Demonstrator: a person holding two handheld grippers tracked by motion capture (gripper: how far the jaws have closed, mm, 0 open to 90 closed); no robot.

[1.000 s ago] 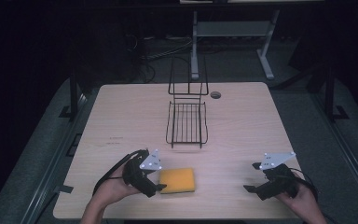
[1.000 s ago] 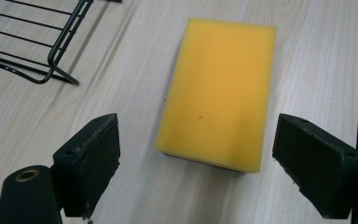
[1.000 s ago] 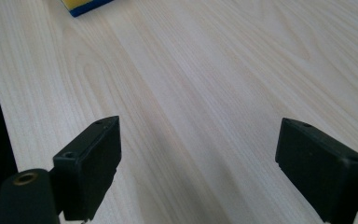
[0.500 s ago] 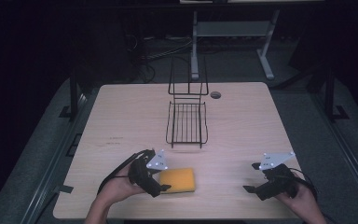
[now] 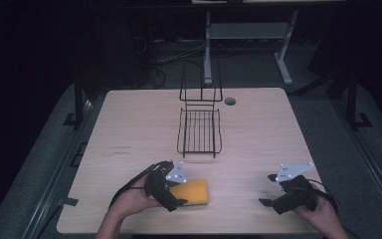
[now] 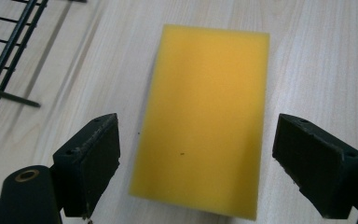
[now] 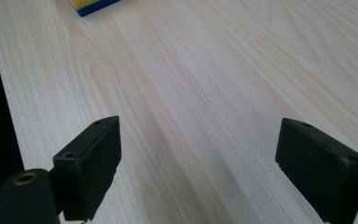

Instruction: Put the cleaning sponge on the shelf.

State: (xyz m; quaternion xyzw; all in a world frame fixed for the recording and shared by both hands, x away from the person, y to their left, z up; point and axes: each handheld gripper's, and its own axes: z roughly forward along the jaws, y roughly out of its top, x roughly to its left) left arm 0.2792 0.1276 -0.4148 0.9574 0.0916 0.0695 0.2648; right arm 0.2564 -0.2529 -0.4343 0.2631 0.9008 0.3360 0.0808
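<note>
High view: pale wooden table point(image 5: 129, 129) in a dark room, left gripper point(image 5: 179, 194) spread around the yellow sponge point(image 5: 193, 191).

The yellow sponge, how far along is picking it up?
Done: the left gripper is lined up, open jaws either side of the yellow sponge. In hand: closing on it; no grip yet, and it lies flat on the table. Left: grasp and lift, perhaps toward the wire rack. The right gripper waits, open.

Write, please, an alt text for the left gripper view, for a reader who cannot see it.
A yellow sponge lies flat on a pale wooden table, between the two open black jaws of the left hand-held gripper, which do not touch it. Part of a black wire rack stands at the upper left.
</note>
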